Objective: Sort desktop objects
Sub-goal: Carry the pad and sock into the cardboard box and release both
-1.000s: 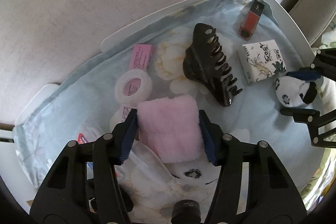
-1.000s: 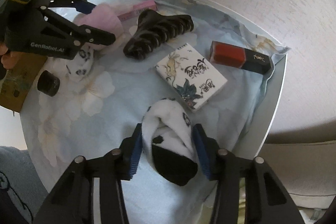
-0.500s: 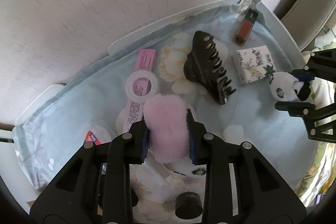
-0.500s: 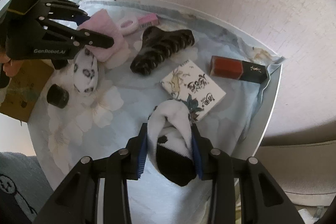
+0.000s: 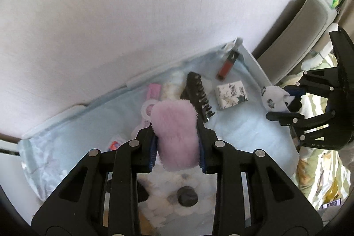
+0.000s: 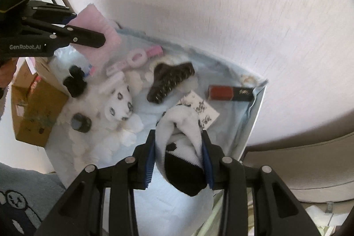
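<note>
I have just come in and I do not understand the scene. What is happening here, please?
A person is sorting small things on a tray lined with flowered cloth, using two hand-held grippers. The left gripper is shut on a pink fluffy cloth, and the right gripper is shut on a black-and-white sock; both are held above the tray. On the cloth lie a hair claw, a lipstick, a patterned box, a second sock and tape.

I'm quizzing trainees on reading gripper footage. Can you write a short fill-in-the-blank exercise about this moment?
1. The left gripper is shut on a fluffy ____ cloth.
2. The right gripper holds a white and ____ sock.
3. The black hair claw lies on the ____ sheet.

Missing words: pink; black; floral
</note>
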`<state>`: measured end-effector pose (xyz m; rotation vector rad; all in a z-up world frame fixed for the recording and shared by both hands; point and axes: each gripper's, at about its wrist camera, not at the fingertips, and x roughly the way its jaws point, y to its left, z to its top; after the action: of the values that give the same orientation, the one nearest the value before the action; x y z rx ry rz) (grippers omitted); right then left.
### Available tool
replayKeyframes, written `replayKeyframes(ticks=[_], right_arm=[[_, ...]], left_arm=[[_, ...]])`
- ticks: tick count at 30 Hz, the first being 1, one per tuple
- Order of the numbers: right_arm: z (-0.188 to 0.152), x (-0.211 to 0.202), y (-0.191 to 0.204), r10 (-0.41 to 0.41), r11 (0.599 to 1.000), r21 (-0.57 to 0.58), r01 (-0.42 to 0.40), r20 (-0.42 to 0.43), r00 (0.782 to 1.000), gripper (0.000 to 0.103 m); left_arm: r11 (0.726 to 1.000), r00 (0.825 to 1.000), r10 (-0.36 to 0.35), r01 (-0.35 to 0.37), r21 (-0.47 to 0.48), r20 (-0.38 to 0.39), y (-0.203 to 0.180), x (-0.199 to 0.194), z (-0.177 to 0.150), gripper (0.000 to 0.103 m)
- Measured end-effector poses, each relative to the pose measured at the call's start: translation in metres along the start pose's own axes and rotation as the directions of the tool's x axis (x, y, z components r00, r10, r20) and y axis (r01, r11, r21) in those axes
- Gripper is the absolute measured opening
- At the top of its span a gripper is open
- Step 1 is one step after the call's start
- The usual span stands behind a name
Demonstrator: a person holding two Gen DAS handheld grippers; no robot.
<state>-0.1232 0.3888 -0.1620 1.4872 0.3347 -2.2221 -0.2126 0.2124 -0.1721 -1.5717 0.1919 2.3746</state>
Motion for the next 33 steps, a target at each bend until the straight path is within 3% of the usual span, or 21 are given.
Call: replayKeyframes(ticks=[8,12,18,23,33], right_arm=[[0.033,-0.04,0.039,0.025,0.999,-0.04,-0.025,0.003,1.0,0.034],[0.046,-0.056,0.072,0.034,0.995,-0.098,-0.033,0.01,0.999,0.034],[0.067,-0.064,0.138,0.069,0.978,-0.197,-0.062,0.026,0.997,0.034],[0.082,-0.054,0.208,0.134,0.947,-0.298,-0.123,0.017,0.991,0.034],[0.081,0.001,0.325,0.258,0.881,-0.386,-0.273,-0.092,0.962,0.034]], left_arm=[[1.0,0.998,0.011,-0.01,-0.014,0.066,0.034,-0.077,-0.029,0.026],[0.999,0.994,0.047,-0.044,-0.031,0.099,0.062,-0.115,-0.061,0.026],[0.984,0.986,0.13,-0.116,-0.137,0.102,0.122,-0.155,-0.129,0.026],[0.954,0.969,0.24,-0.225,-0.2,0.056,0.166,-0.166,-0.19,0.026],[0.906,0.963,0.264,-0.264,-0.331,-0.048,0.222,-0.152,-0.288,0.027]])
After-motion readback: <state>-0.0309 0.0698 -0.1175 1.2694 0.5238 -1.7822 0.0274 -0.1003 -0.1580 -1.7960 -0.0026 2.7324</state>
